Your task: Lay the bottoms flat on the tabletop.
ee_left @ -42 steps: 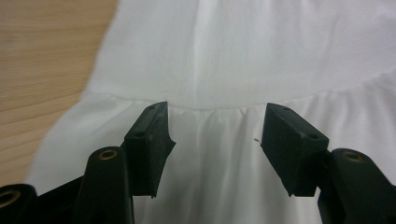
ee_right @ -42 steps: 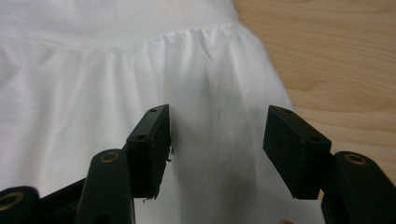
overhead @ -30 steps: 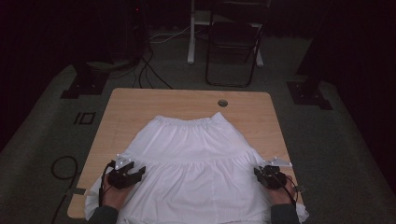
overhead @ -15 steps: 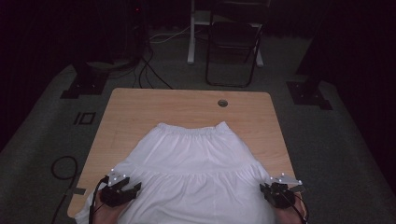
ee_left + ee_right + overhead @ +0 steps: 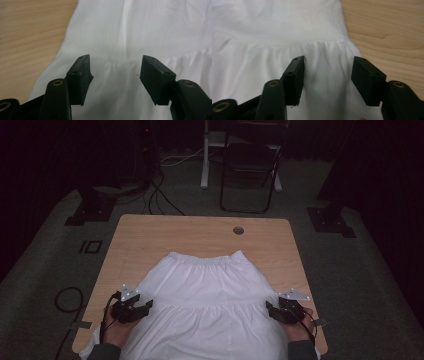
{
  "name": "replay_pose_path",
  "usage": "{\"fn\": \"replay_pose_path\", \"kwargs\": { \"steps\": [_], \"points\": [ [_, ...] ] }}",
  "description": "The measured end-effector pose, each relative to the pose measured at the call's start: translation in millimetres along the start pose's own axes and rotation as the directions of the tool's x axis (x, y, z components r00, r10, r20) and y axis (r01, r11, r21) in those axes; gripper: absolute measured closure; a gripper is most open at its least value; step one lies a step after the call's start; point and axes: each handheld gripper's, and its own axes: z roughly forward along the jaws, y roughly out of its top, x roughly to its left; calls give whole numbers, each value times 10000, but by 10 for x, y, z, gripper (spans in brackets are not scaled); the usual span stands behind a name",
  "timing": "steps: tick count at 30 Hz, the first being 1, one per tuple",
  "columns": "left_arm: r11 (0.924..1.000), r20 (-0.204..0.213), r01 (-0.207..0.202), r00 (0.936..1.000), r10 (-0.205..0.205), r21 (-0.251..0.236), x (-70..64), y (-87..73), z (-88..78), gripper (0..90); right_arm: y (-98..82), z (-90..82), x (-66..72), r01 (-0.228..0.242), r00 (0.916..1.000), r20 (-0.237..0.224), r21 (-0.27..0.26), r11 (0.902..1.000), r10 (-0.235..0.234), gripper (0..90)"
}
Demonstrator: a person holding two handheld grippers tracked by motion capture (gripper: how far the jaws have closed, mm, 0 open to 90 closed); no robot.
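Grippers, left (image 5: 146,306) and right (image 5: 270,309), gape over white skirt (image 5: 210,305); chair (image 5: 250,175), seemingly folding, beyond table (image 5: 150,240).

– What do we see of the skirt (image 5: 210,305)?

– We see thin white cloth, matt and soft, gathered into fine pleats along a seam, smooth elsewhere.

– And the table (image 5: 150,240)?

– We read it as light wood with a visible grain and a smooth, faintly satin finish.

– The left gripper (image 5: 115,75) and right gripper (image 5: 327,75)?

– We see matt black plastic jaws with 2 brass-coloured metal rivets on each, and a grey plate on top. The floor (image 5: 45,255) looks like rough grey carpet.
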Motion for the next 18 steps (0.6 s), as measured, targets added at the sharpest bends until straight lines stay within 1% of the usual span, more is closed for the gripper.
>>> {"fn": "replay_pose_path", "kwargs": {
  "steps": [1,2,3,4,5,6,9,10,11,12,13,15,16,17,18],
  "points": [
    [10000,50,-52,10000,52,27,-3,29,52,421,0,0,0,0,10000,0,0,10000,0,425],
    [9998,111,-92,9999,90,159,-1,64,158,421,13,82,3,-26,10000,-51,110,9999,26,418],
    [9998,111,-92,9999,90,159,-1,64,158,420,13,82,3,-26,10000,-51,110,9999,26,418],
    [9996,186,-97,9998,92,251,-3,63,251,420,10,110,6,-39,10000,-20,124,9999,39,419],
    [9996,186,-97,9998,92,251,-3,63,251,420,10,110,6,-39,10000,-20,124,9999,39,419],
    [9998,225,-168,9996,166,106,-11,42,298,412,-8,109,3,-61,10000,-62,60,10000,61,424],
    [9997,304,-244,9992,243,16,0,32,301,401,-31,109,-1,-18,9999,-102,30,10000,18,424],
    [9997,356,-213,9991,215,-73,6,20,300,401,-49,104,12,28,10000,-61,3,10000,-28,424],
    [9994,440,-286,9986,294,-190,20,2,297,401,-49,104,12,28,10000,-61,3,10000,-28,424],
    [9990,510,-287,9982,304,-345,32,-24,293,400,-69,97,41,129,9999,25,-31,9999,-129,422],
    [9985,557,-190,9982,219,-510,36,-53,285,400,-69,97,41,129,9999,25,-31,9999,-129,422],
    [9985,571,-86,9983,117,-540,32,-88,252,400,-91,82,70,250,9997,76,-15,9997,-250,423],
    [9986,494,-122,9987,148,-517,7,-133,208,400,-121,60,93,397,9991,128,9,9992,-398,425],
    [9986,494,-122,9987,148,-517,7,-133,208,400,-121,60,93,397,9991,128,9,9992,-398,425],
    [9986,519,-204,9984,229,-484,-31,-179,164,400,-154,32,108,469,9988,117,-6,9989,-469,429]
  ]
}}
